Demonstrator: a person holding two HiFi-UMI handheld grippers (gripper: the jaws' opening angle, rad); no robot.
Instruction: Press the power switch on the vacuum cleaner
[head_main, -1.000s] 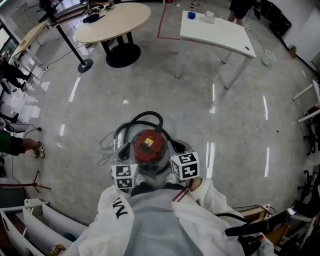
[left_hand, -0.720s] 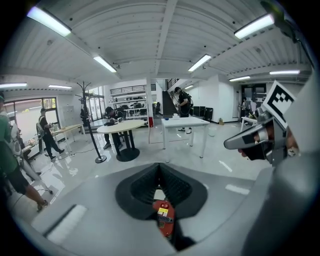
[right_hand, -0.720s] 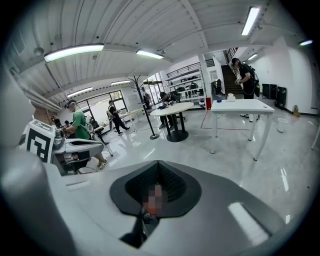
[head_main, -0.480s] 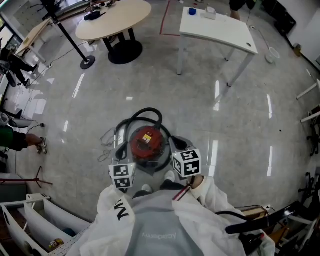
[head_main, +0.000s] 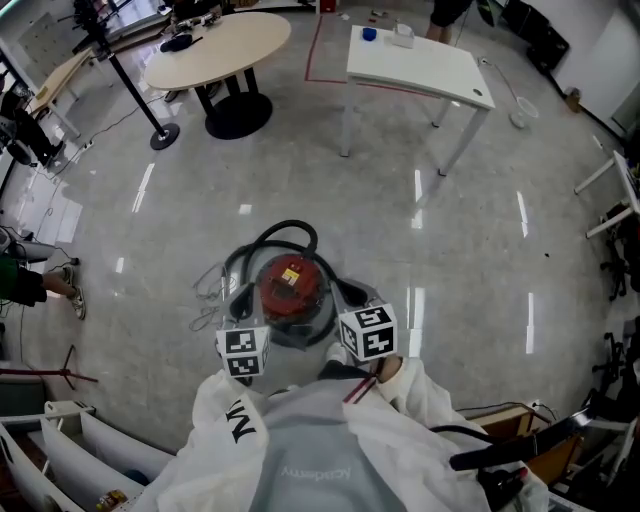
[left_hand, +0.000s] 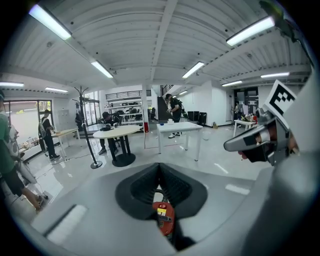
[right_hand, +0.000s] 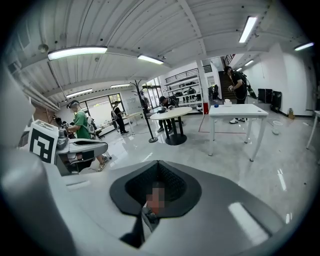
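I hold my left hand-held gripper (left_hand: 159, 170) and my right hand-held gripper (right_hand: 158, 169) side by side, each with its jaws pressed together and nothing pinched between them. The red-topped vacuum cleaner (head_main: 292, 290) stands on the floor (head_main: 460, 250) at 12 o'clock, near both grippers. Its black hose (head_main: 283, 232) loops round its far side, and a white table (head_main: 420, 65) stands well apart at 1 o'clock.

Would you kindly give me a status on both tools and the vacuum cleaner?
Left tool shut, empty; right tool shut, empty. Both held above the red vacuum cleaner on the floor, no contact. Black hose looped behind it; path clear.
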